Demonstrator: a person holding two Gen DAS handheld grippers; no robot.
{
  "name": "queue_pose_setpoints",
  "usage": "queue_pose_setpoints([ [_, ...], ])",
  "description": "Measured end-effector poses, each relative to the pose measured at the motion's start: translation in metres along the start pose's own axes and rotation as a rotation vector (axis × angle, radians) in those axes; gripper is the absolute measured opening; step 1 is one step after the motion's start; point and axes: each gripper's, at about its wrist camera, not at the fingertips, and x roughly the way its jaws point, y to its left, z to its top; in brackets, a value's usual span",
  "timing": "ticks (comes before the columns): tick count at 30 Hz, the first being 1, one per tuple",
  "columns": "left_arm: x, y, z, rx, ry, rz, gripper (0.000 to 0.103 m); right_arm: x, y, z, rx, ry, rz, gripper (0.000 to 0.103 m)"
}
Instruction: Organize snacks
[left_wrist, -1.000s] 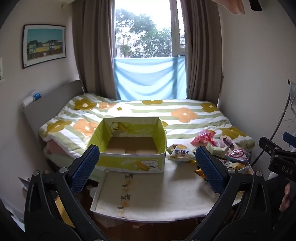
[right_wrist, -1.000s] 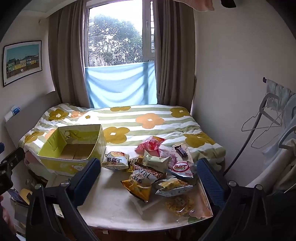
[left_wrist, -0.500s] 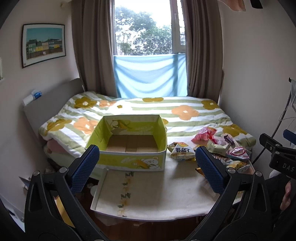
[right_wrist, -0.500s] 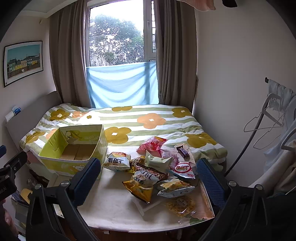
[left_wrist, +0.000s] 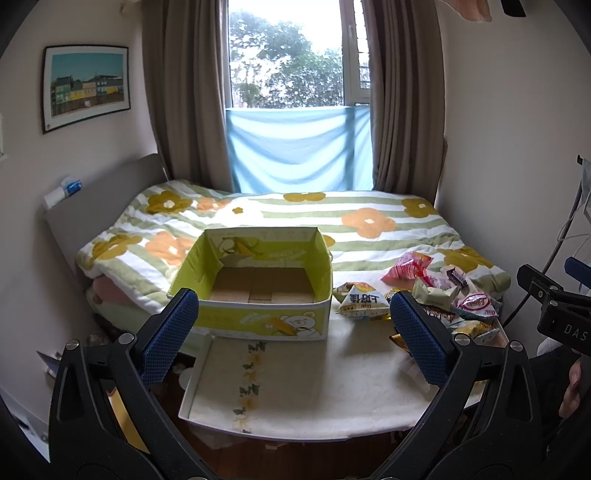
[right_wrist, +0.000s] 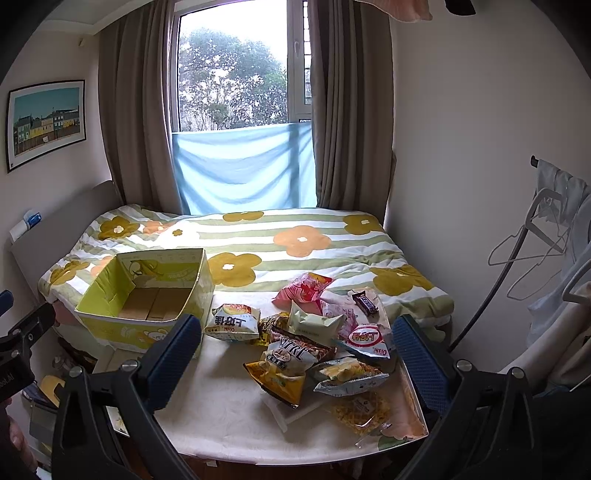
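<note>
Both empty, jaws wide apart: left gripper (left_wrist: 293, 332) low in frame, right gripper (right_wrist: 297, 349) likewise. Just beyond, center-right on the desk (right_wrist: 221, 410) — heaped snack bags (right_wrist: 295, 354), light, crinkly, slippery, probably crushable; best pinched at a sealed edge. Farther, left of center: yellow box (right_wrist: 147, 291), open, bare inside. Behind — the bed (right_wrist: 295, 236).

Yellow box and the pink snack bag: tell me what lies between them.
In the right wrist view, a white chip bag lies between the yellow box and the pink snack bag; otherwise bare table.
</note>
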Motion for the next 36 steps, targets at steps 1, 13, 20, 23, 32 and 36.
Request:
queue_pose_setpoints([
  [1, 0.001, -0.001, 0.000, 0.001, 0.001, -0.001, 0.103, 0.000, 0.000, 0.001, 0.000, 0.000, 0.000, 0.103],
  [13, 0.008, 0.000, -0.002, -0.003, 0.008, -0.001, 0.103, 0.002, 0.002, 0.000, -0.002, 0.001, -0.001, 0.103],
  [20, 0.009, 0.000, -0.002, -0.003, 0.009, -0.002, 0.103, 0.003, 0.002, 0.000, -0.002, 0.001, -0.002, 0.103],
  [23, 0.011, 0.002, -0.001, -0.003, 0.012, -0.003, 0.103, 0.003, 0.002, 0.000, -0.002, 0.002, -0.002, 0.103],
  [32, 0.017, 0.003, -0.001, -0.002, 0.021, -0.003, 0.103, 0.004, 0.002, 0.001, -0.002, 0.004, -0.001, 0.103],
  [36, 0.019, 0.004, -0.001, -0.002, 0.027, -0.004, 0.103, 0.005, 0.003, 0.000, -0.002, 0.011, 0.000, 0.103],
])
